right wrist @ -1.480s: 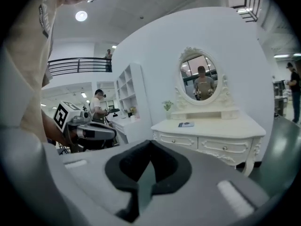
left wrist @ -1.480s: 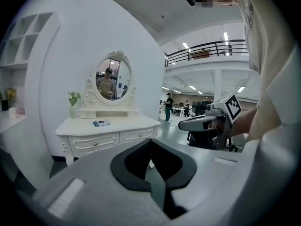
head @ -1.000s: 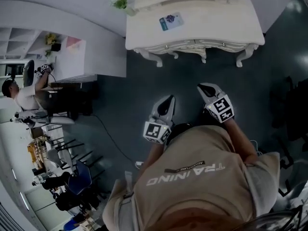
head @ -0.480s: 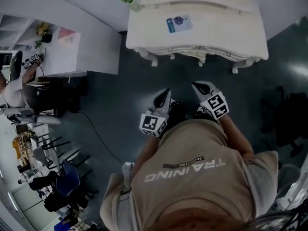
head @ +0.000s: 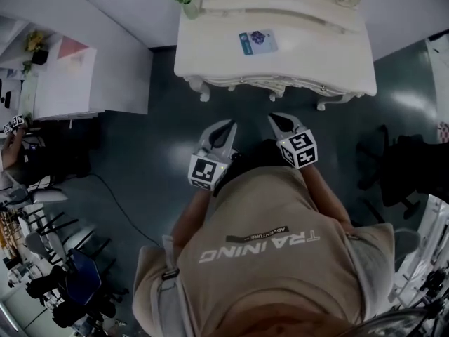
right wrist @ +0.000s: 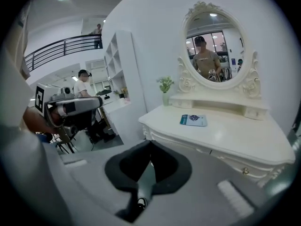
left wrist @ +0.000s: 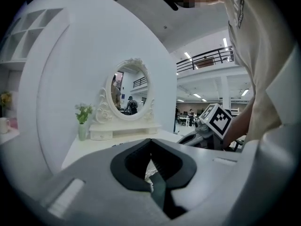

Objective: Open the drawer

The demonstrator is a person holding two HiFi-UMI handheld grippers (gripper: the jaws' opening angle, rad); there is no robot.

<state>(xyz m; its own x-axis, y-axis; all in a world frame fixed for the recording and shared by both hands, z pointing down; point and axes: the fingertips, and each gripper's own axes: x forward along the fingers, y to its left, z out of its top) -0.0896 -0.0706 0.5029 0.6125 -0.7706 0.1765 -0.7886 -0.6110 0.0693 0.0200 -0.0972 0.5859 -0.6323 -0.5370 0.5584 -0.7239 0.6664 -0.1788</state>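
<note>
A white dressing table (head: 337, 55) stands ahead, with its drawer fronts (head: 280, 84) along the near edge. In the right gripper view a drawer front with a small knob (right wrist: 245, 171) shows under the tabletop (right wrist: 225, 135). My left gripper (head: 228, 125) and right gripper (head: 275, 118) hang side by side over the dark floor, short of the table and touching nothing. The left gripper (left wrist: 150, 142) is shut and empty, and so is the right gripper (right wrist: 150, 145). A blue booklet (right wrist: 193, 120) lies on the tabletop.
An oval mirror (right wrist: 214, 41) and a vase of flowers (right wrist: 165, 91) stand at the table's back. A white cabinet (head: 91, 76) stands left of the table. A black office chair (head: 393, 174) is at the right. A cable (head: 126, 202) runs across the floor.
Both grippers and the person have moved forward toward the dressing table, which now lies closer to the jaws. Both grippers stay shut.
</note>
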